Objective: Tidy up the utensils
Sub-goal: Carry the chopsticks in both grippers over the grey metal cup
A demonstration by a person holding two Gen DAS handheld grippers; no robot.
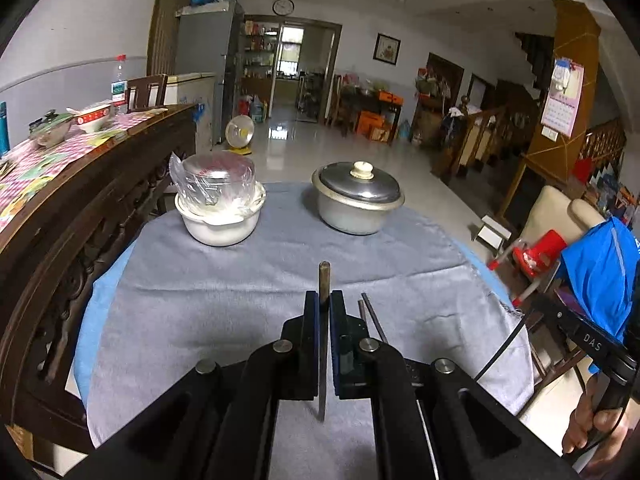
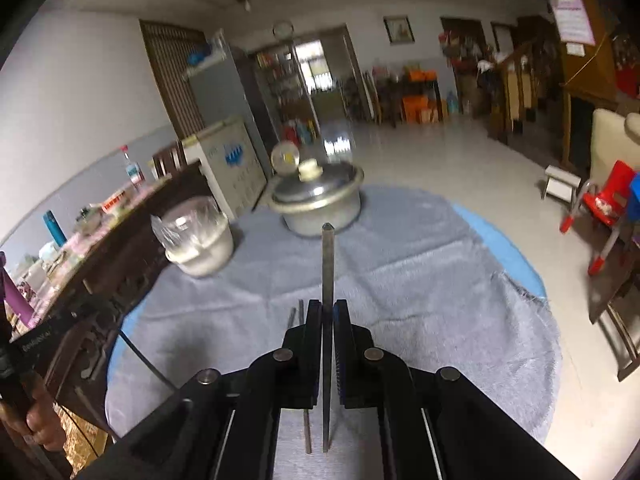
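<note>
While pinched between its pads, one chopstick per gripper, left and right.

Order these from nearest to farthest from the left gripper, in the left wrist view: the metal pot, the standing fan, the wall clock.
From the left gripper:
1. metal pot, on the grey cloth, ahead and slightly right.
2. standing fan, on the floor beyond the table.
3. wall clock, high on the far wall.

Left gripper jaws clamped, aiming toward 12 o'clock, tilted down. Right gripper same. Bare hands grip both handles.
</note>
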